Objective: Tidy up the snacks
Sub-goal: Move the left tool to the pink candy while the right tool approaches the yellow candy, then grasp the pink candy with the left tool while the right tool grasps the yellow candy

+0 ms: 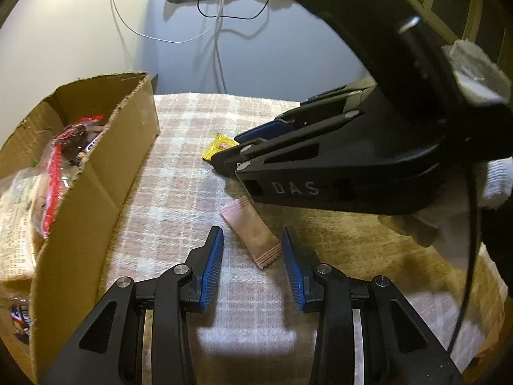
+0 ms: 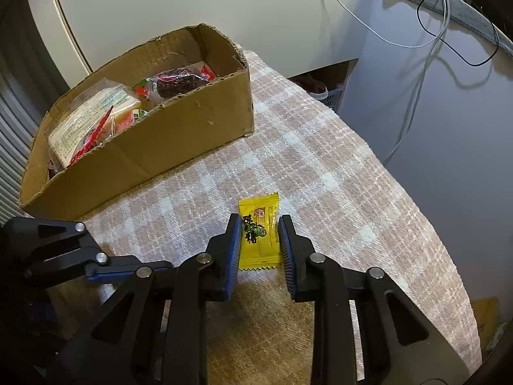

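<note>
Both claws gape empty: yellow candy [image 2: 260, 235] between right claw [image 2: 259, 256], pink packet [image 1: 253, 231] between left claw [image 1: 253, 268].

Your light is dim and warm, falling from above. The right gripper [image 1: 231, 160] throws a broad yellowish shadow over the cloth [image 1: 192, 173]. Both views bend hard at their dark corners; cables [image 2: 429, 41] cast soft shadows on the wall.

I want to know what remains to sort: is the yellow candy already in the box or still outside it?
Outside. The yellow candy lies on the cloth, between the open right tool's fingers, apart from the box.
</note>
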Demonstrator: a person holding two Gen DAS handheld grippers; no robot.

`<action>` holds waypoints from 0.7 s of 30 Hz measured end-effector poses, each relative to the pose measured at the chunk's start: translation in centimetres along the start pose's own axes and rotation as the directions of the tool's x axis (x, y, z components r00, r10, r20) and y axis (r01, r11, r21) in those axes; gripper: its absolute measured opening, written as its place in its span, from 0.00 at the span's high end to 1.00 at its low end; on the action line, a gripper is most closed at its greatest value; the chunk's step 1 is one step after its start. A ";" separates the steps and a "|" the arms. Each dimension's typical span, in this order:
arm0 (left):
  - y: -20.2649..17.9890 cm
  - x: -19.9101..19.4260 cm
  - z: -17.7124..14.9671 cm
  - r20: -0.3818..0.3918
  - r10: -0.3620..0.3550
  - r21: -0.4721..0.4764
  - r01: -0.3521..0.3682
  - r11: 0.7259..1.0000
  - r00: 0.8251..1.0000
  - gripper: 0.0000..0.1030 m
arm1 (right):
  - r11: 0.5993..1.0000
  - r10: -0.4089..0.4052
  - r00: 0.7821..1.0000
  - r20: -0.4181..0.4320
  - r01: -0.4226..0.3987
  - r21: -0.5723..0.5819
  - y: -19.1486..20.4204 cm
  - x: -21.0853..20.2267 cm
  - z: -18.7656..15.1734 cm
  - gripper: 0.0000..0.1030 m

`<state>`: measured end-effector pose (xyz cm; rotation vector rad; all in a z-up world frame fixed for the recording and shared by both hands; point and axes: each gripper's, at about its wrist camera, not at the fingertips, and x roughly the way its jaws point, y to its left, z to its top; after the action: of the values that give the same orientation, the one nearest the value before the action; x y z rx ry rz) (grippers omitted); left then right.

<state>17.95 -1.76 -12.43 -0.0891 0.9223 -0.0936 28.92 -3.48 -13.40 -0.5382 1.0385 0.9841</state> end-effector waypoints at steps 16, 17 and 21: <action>0.1 -0.3 -0.7 0.006 0.040 0.050 -0.041 0.998 0.999 0.82 | 1.000 -0.011 1.000 0.015 0.011 0.024 -0.6 -0.4 -0.7 0.77; 0.2 -0.4 -0.8 0.006 0.037 0.048 -0.037 0.998 0.999 0.82 | 1.000 -0.012 1.000 0.016 0.012 0.027 -0.6 -0.5 -0.8 0.77; 0.5 -1.0 -1.1 0.010 0.021 0.029 -0.021 0.999 1.000 0.82 | 0.999 -0.012 1.000 0.023 0.012 0.041 -0.6 -0.8 -1.0 0.78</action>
<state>16.50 -1.16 -12.38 -0.0525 0.9120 -0.0868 28.86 -4.89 -13.15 -0.4975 1.0318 0.9543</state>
